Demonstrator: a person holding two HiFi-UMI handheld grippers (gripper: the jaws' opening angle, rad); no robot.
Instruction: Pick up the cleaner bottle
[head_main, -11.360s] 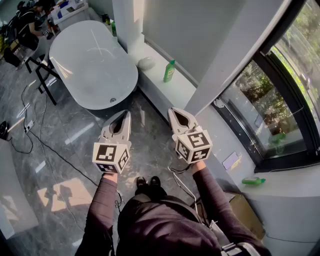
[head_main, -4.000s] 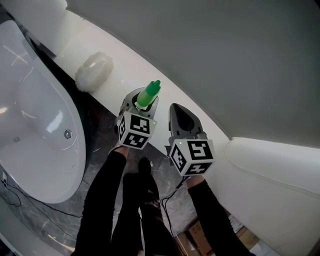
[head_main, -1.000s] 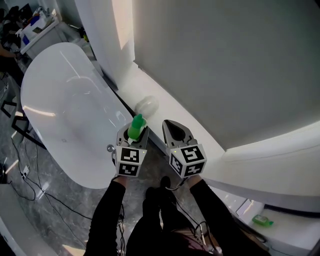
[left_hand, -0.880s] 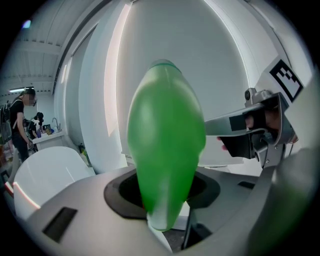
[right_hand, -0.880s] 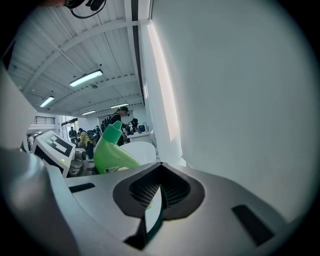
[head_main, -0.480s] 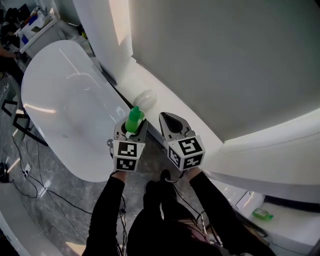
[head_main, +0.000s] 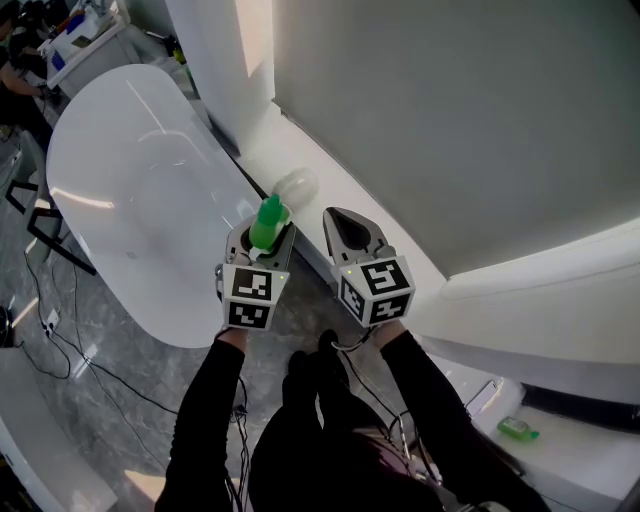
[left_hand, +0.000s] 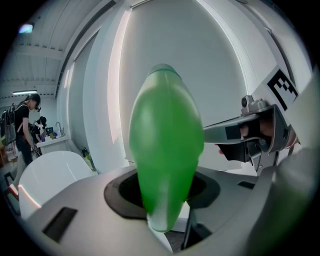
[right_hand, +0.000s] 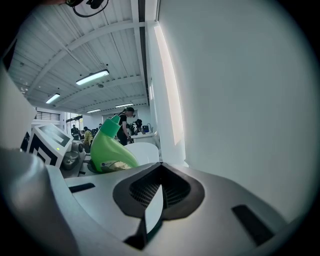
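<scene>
Left gripper (head_main: 262, 243) squeezes the green cleaner bottle (head_main: 267, 221) around its body, likely so the cap stays up. The bottle hangs in the air, off the white ledge (head_main: 300, 158). The right gripper (head_main: 350, 232) waits beside it, closed and empty.

The cleaner bottle (head_main: 266, 222) no longer stands upright on the white ledge (head_main: 268, 140). The left claw (head_main: 264, 234), empty at the start, now clamps the bottle's body and holds it clear of the ledge, over the bathtub (head_main: 130, 180) edge and slightly higher than a second ago.
</scene>
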